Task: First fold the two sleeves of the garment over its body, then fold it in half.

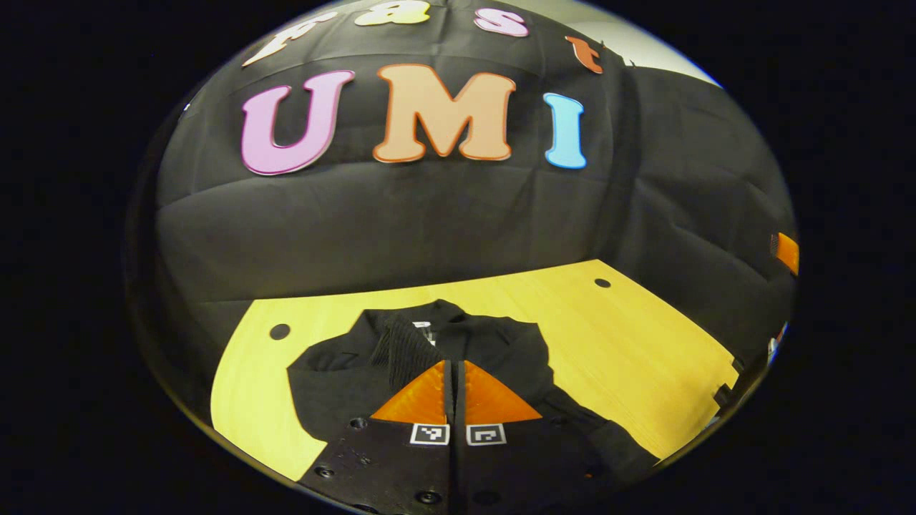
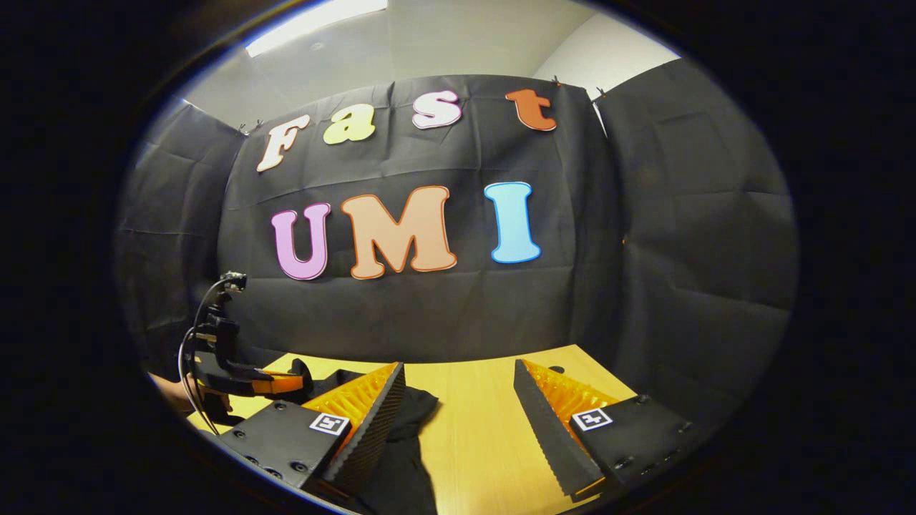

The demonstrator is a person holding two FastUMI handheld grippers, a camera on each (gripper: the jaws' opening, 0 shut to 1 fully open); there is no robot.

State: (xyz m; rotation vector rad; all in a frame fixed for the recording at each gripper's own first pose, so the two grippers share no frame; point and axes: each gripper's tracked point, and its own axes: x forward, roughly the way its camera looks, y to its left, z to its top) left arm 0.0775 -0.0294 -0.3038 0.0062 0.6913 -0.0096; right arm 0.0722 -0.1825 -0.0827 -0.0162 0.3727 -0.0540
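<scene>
Garment (image 1: 343, 386) covers the table (image 1: 608, 336); left gripper (image 1: 454, 390) fingers closed together, right gripper (image 2: 458, 429) fingers wide.

A pale wooden desk (image 1: 630, 343) stretches out ahead of the left hand-held gripper (image 1: 455, 390) and to either side of it. Two small dark round holes are set in its top: one hole (image 1: 280, 331) ahead and to the left, near the desk's far left corner, the other hole (image 1: 602, 282) ahead and to the right, close to the far edge. Black cloth walls (image 1: 401, 222) rise straight behind the desk's far edge and wrap round to the right. Ahead of the right hand-held gripper (image 2: 458, 400), above the cloth (image 2: 687, 236), a pale ceiling (image 2: 444, 36) carries a bright strip light (image 2: 315, 25) at upper left.
</scene>
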